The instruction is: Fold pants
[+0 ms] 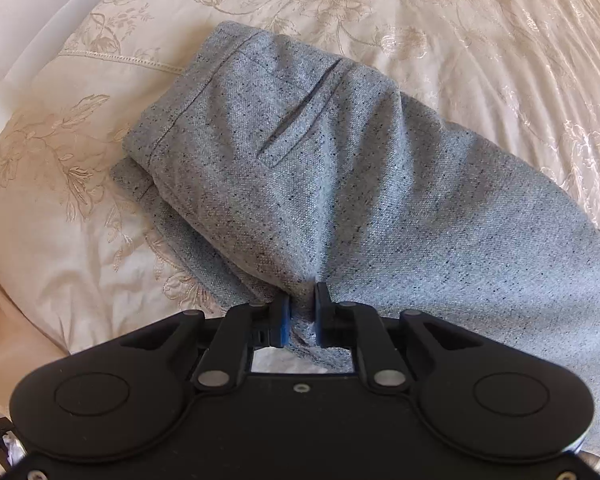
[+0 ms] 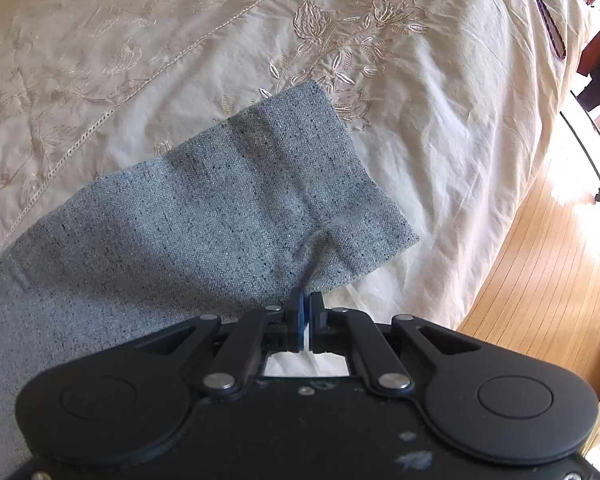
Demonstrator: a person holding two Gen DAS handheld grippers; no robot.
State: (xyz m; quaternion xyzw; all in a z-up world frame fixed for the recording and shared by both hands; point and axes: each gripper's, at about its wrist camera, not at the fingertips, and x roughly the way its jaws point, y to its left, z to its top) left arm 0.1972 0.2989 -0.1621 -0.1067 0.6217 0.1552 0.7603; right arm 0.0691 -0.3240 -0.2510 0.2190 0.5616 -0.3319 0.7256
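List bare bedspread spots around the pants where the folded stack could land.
Bare bedspread lies beyond the pants hem, toward the bed edge. More bare bedspread past the waistband. The near side is crowded by both grippers, left and right.

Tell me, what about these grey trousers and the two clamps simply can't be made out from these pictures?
- Pants, left wrist view: right side cut off by the frame edge; near edge hidden behind the left gripper.
- Pants, right wrist view: waist end runs off the left edge; only the leg end shows.
- Right gripper: how much cloth sits between its fingers is too small to tell.
- Bedspread: hidden under the pants.
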